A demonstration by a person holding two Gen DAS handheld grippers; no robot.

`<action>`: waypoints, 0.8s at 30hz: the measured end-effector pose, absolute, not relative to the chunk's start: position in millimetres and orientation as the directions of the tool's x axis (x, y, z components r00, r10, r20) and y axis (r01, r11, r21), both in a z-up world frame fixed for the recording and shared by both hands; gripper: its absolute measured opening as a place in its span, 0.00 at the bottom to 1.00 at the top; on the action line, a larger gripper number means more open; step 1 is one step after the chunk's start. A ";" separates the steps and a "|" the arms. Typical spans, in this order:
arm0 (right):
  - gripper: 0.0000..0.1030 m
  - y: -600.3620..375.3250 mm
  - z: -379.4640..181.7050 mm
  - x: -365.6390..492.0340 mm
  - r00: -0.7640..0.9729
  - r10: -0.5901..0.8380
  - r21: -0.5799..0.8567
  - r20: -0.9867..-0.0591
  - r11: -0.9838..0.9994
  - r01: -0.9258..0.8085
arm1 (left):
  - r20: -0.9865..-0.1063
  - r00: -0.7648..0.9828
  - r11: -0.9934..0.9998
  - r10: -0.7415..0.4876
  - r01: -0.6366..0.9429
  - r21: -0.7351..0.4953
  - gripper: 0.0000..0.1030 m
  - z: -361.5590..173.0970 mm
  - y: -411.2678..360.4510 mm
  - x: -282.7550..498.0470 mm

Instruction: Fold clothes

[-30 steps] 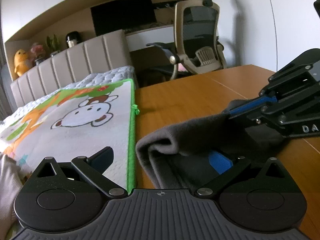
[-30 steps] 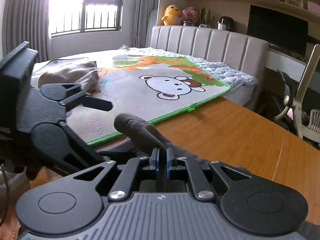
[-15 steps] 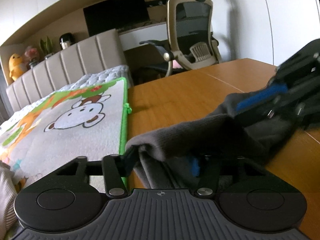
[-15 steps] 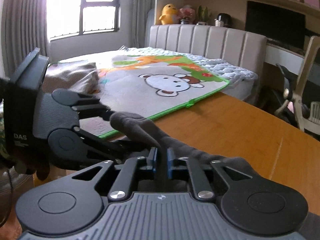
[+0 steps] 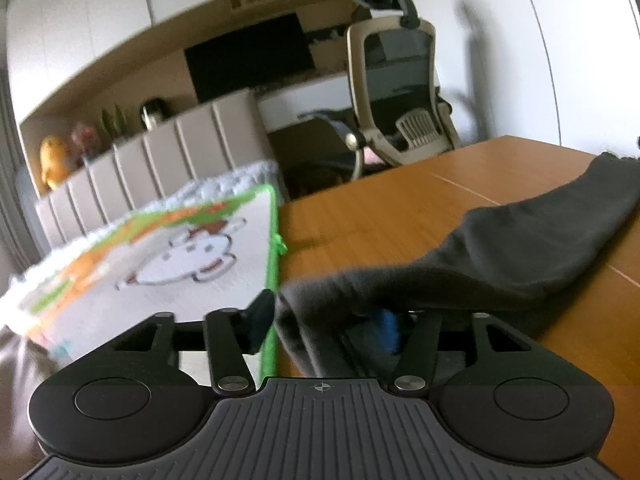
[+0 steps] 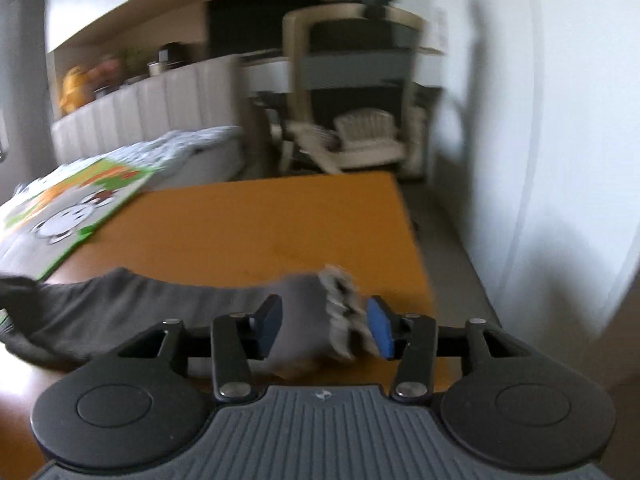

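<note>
A dark grey garment lies stretched out long across the wooden table. My left gripper sits at its near end. Its jaws are opening, with the cloth between them draped over the blue right pad. In the right wrist view the garment runs off to the left. Its pale ragged end lies between the pads of my right gripper, whose jaws are opening too. Neither pair of pads presses the cloth.
A cartoon-print mat with a green border covers the bed at the table's left. An office chair and a desk stand behind. The table's far corner and right edge lie close to a white wall.
The right gripper swung away to the right and drew the bunched garment out long. The left gripper shut on the near end, then parted; the right gripper's shut jaws parted as well.
</note>
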State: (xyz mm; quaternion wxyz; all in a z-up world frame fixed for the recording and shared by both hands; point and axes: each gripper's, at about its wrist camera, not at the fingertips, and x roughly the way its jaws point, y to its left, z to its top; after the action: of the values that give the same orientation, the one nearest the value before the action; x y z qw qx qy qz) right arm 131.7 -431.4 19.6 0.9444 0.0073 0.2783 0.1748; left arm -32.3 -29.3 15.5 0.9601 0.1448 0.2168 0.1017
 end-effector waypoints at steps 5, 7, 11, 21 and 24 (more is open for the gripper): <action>0.49 -443.6 -3.0 132.5 0.752 0.365 0.194 -0.550 0.931 -0.310 | -0.379 0.887 0.924 0.265 -0.122 0.361 0.66 16.7 -32.2 -33.4; 0.50 -440.2 -10.6 136.6 0.737 0.382 0.207 -0.558 0.924 -0.322 | -0.388 0.883 0.921 0.263 -0.110 0.373 0.65 15.4 -34.1 -31.9; 0.50 -428.9 -14.9 143.0 0.724 0.408 0.232 -0.556 0.913 -0.336 | -0.396 0.885 0.912 0.246 -0.073 0.405 0.61 11.9 -40.4 -29.1; 0.11 -419.4 9.4 161.5 0.659 0.541 0.304 -0.522 0.840 -0.449 | -0.437 0.888 0.932 0.145 0.025 0.361 0.36 30.2 -37.1 -5.3; 0.10 -414.9 21.2 190.6 0.650 0.560 0.346 -0.514 0.829 -0.440 | -0.446 0.885 0.956 0.136 0.001 0.293 0.36 42.4 -22.8 21.5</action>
State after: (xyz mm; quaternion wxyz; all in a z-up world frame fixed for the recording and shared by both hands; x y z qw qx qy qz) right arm 190.6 -414.9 21.2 0.9033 0.0955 0.3139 0.2766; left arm 21.5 -22.8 42.4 0.9599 0.1442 0.2377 0.0350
